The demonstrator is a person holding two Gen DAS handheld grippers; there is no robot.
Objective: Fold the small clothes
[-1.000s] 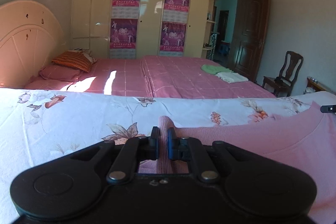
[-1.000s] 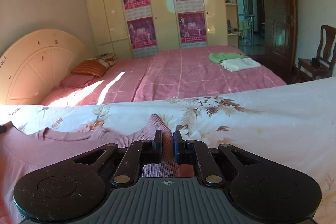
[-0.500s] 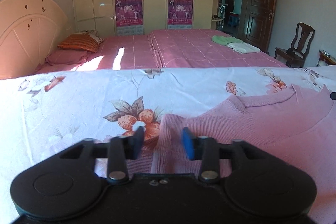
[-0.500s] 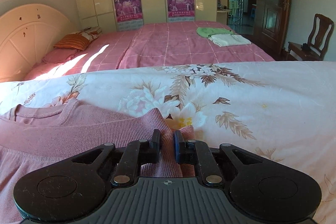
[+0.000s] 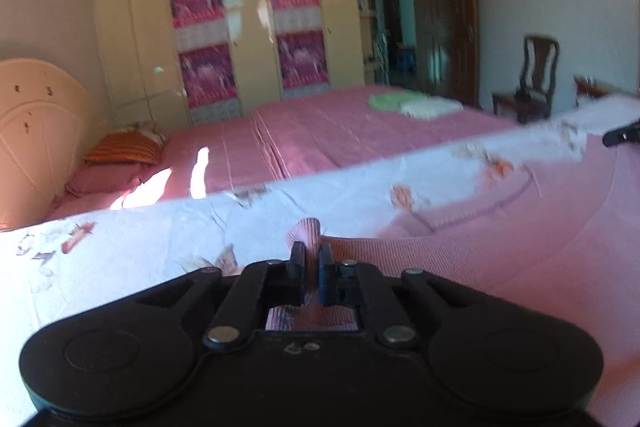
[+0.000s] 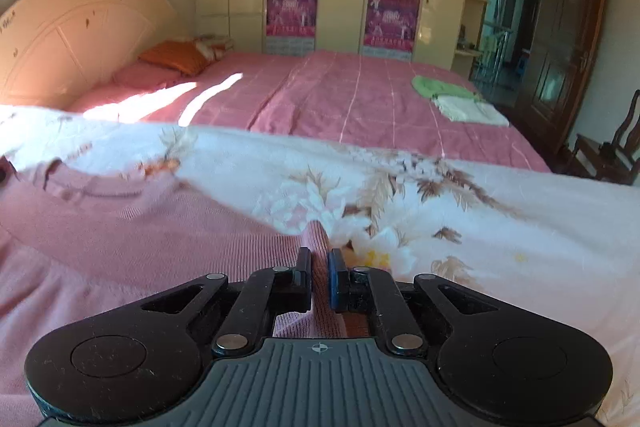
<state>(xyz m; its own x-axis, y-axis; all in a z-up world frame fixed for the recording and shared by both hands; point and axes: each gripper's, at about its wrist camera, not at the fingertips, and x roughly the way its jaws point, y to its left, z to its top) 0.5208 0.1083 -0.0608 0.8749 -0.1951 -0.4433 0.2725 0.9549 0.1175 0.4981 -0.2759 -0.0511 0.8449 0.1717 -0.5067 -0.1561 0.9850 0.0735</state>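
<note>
A pink knit sweater (image 5: 500, 259) lies on a white floral bedsheet (image 5: 140, 247). My left gripper (image 5: 311, 259) is shut on a pinch of the sweater's left edge, which sticks up between the pads. In the right wrist view the sweater (image 6: 140, 239) spreads to the left, neckline at the far left. My right gripper (image 6: 319, 265) is shut on the sweater's right edge, over the floral sheet (image 6: 460, 219). The right gripper's tip shows at the left wrist view's right edge (image 5: 622, 135).
Beyond the floral sheet is a pink-covered bed (image 6: 340, 95) with an orange pillow (image 6: 176, 58), a cream headboard (image 6: 72, 35) and folded green and white clothes (image 6: 460, 99). Wardrobes with posters stand behind. A dark chair (image 5: 532, 79) and open door are at right.
My left gripper, open half a second ago, has shut on the sweater's left edge and lifted. My right gripper stays shut on the right edge. Both views have tilted.
</note>
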